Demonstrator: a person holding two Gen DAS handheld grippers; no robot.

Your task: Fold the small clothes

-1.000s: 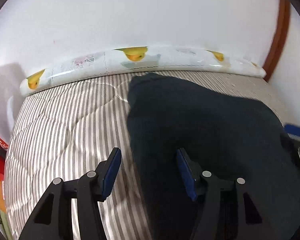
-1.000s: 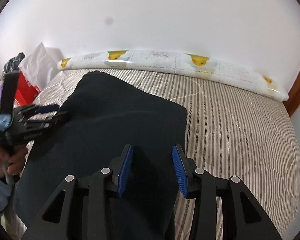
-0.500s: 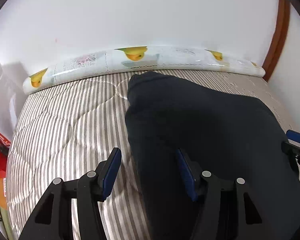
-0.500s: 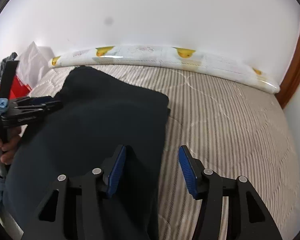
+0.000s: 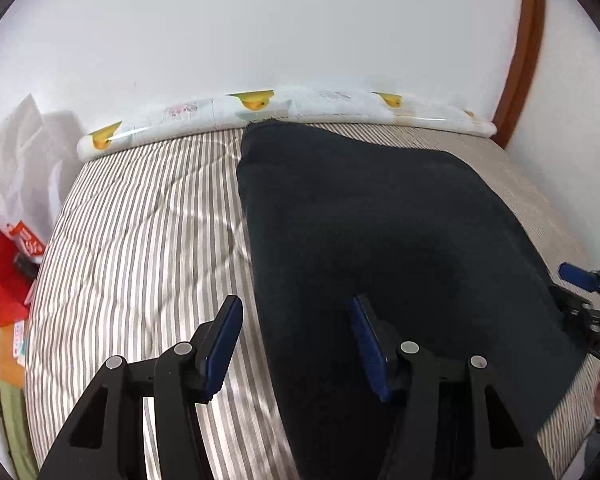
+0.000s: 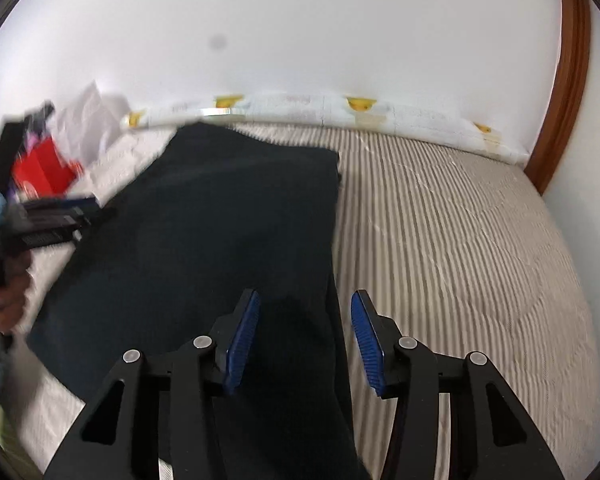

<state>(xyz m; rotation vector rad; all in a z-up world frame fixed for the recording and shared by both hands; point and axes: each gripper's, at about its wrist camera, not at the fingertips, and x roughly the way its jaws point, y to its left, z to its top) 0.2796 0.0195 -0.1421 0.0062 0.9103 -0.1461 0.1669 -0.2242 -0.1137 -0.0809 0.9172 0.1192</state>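
A dark navy garment [image 5: 380,220] lies spread flat on the striped bed, its far end reaching the duck-print bolster. My left gripper [image 5: 295,304] is open and straddles the garment's left edge, one pad over the quilt and one over the cloth. My right gripper [image 6: 306,296] straddles the garment's [image 6: 220,220] right edge; its jaws are closing slightly, and the pads stand apart from the cloth. Each gripper shows in the other's view: the right gripper [image 5: 572,288] at the far right, the left gripper [image 6: 96,210] blurred at the left, held by a hand [image 6: 8,292].
The striped quilt [image 5: 140,240] covers the bed, with open quilt [image 6: 460,240] right of the garment. A duck-print bolster [image 5: 260,108] lines the white wall. Red boxes [image 5: 0,272] and white bags [image 5: 16,160] crowd the left side. A brown door frame [image 5: 520,60] rises at right.
Both grippers have slid across the bed over the garment. The right gripper went from both pads over the cloth to straddling its right edge. The left gripper still straddles the left edge.
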